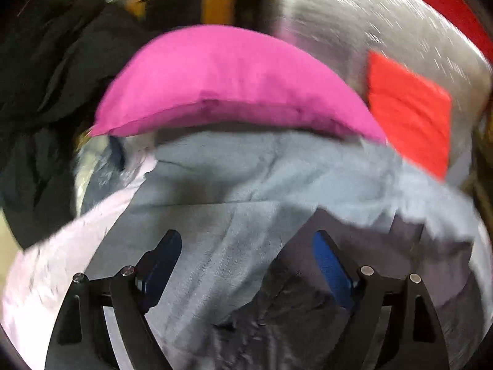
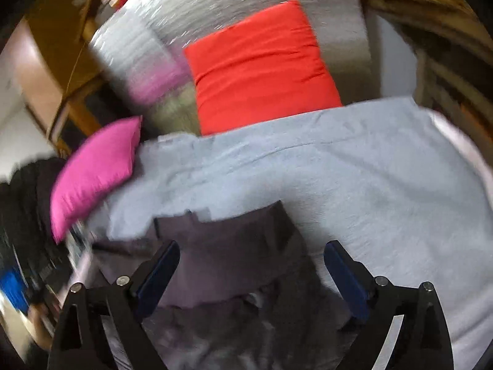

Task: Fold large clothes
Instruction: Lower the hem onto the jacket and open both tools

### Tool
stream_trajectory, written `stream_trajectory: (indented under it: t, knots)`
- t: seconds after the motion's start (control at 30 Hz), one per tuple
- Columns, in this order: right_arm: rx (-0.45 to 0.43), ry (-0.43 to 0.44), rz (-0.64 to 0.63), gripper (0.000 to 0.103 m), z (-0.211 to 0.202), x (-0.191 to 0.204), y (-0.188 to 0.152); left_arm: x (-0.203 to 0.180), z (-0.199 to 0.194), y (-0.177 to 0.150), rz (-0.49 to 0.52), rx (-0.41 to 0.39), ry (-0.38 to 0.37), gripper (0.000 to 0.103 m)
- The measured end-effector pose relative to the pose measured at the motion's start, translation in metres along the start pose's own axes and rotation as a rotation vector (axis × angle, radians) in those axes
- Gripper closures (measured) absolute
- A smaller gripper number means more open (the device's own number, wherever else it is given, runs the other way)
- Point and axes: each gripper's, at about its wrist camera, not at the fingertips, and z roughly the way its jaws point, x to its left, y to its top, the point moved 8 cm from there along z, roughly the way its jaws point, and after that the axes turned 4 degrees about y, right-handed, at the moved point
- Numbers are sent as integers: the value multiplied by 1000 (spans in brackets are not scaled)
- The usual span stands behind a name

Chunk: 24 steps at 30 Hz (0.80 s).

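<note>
In the left wrist view, your left gripper (image 1: 246, 256) hangs with its jaws spread wide and nothing between them, over a light blue-grey garment (image 1: 240, 172) heaped on the bed. A darker grey cloth (image 1: 292, 293) lies under its near edge, just below the right finger. Beyond the garment a pink pillow (image 1: 228, 83) sits at the far side, a red pillow (image 1: 409, 108) to the far right, and a silvery bedcover (image 1: 354, 15) runs behind both. A pile of dark clothing (image 1: 46, 77) fills the far left, and a pale pink sheet (image 1: 55, 262) shows at the near left. Everything is motion-blurred.

In the right wrist view, your right gripper (image 2: 251, 265) is likewise spread and empty, poised over the dark grey cloth (image 2: 234, 246) where the light garment (image 2: 354, 169) meets it. From here the garment spreads broadly to the right and far side, rumpled, with no clean crease visible. The red pillow (image 2: 258, 67) sits far centre, the pink pillow (image 2: 95, 166) at the left.

Judging by the loose lie of the fabric, folding looks barely begun: no tidy fold is seen, and neither tool has an edge in hand. The left view alone shows the dark clothing pile fully and the pink sheet; the right view alone shows the garment's wide right-hand spread and a wooden frame (image 2: 77, 71) at far left
</note>
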Motion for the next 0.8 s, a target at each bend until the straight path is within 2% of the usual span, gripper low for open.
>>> stream_trajectory:
  t: [0.1, 0.17, 0.27, 0.33, 0.43, 0.47, 0.5, 0.53, 0.57, 0.6, 0.67, 0.73, 0.8]
  knots:
    - [64, -28, -89, 6, 23, -4, -9, -19, 19, -11, 111, 43, -42, 16]
    - [100, -44, -138, 7, 42, -9, -13, -38, 33, -17, 169, 84, -108, 16]
    - [131, -38, -133, 7, 60, -22, -15, -60, 51, -24, 236, 143, -166, 16]
    - [151, -27, -123, 7, 69, -32, -15, -67, 60, -26, 259, 169, -168, 16]
    - [166, 19, -130, 8, 76, -31, -16, -71, 66, -26, 250, 166, -183, 16]
    - [170, 26, -136, 15, 77, -29, -17, -72, 64, -24, 239, 147, -191, 21]
    - [173, 19, -139, 47, 78, -28, -16, -72, 65, -23, 234, 137, -190, 64]
    - [180, -8, -137, 71, 80, -28, -17, -72, 70, -26, 244, 173, -165, 95]
    - [192, -17, -136, 82, 82, -27, -18, -72, 74, -28, 238, 203, -157, 96]
    - [187, -27, -159, 87, 82, -23, -17, -71, 75, -26, 245, 181, -147, 96]
    - [133, -43, -217, 89, 67, -8, -9, -69, 68, -20, 255, 129, -122, 96]
    - [68, -56, -226, 90, 50, -5, 5, -61, 68, -16, 218, 99, -99, 96]
    - [58, -95, -160, 91, 55, -27, 8, -50, 88, -20, 174, 141, -49, 96]
